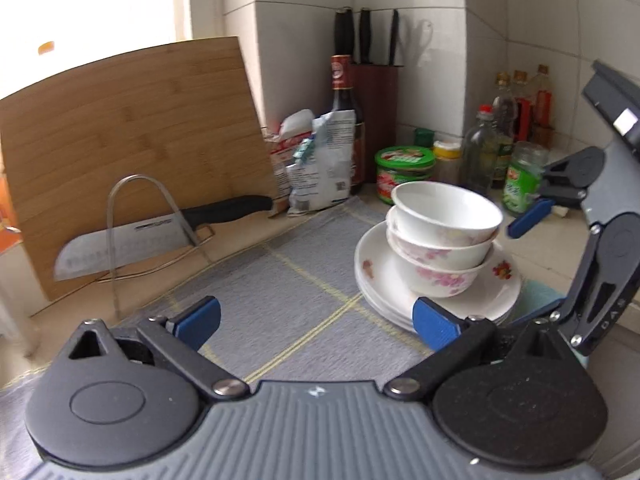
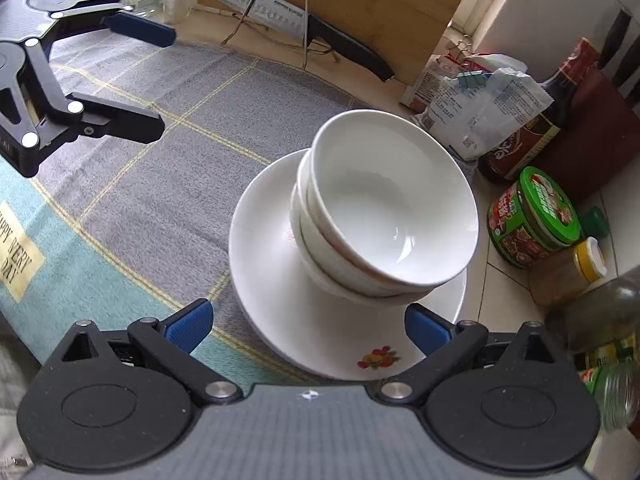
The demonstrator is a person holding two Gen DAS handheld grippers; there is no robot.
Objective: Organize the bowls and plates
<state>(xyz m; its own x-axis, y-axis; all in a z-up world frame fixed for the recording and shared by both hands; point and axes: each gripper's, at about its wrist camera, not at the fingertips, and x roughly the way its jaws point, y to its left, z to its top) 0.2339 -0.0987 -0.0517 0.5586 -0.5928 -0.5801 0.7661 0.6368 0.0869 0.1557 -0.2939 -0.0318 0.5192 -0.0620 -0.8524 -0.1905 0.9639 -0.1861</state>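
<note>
Three white bowls [image 1: 442, 236] with pink flower prints sit nested and leaning on a stack of white plates [image 1: 384, 280] on a grey checked cloth [image 1: 280, 280]. In the right wrist view the bowls [image 2: 384, 208] and plates [image 2: 272, 280] lie just ahead of the fingers. My left gripper [image 1: 318, 320] is open and empty, left of the plates, low over the cloth. My right gripper [image 2: 308, 326] is open and empty, its jaws either side of the plates' near rim. It shows at the right of the left wrist view [image 1: 536, 264].
A bamboo cutting board [image 1: 132, 152] and a knife [image 1: 160, 232] in a wire rack stand at the back left. Sauce bottle [image 1: 346, 120], paper packets [image 1: 316, 164], green-lidded tub [image 1: 404, 174], jars and oil bottles [image 1: 504, 140] crowd the tiled corner behind the dishes.
</note>
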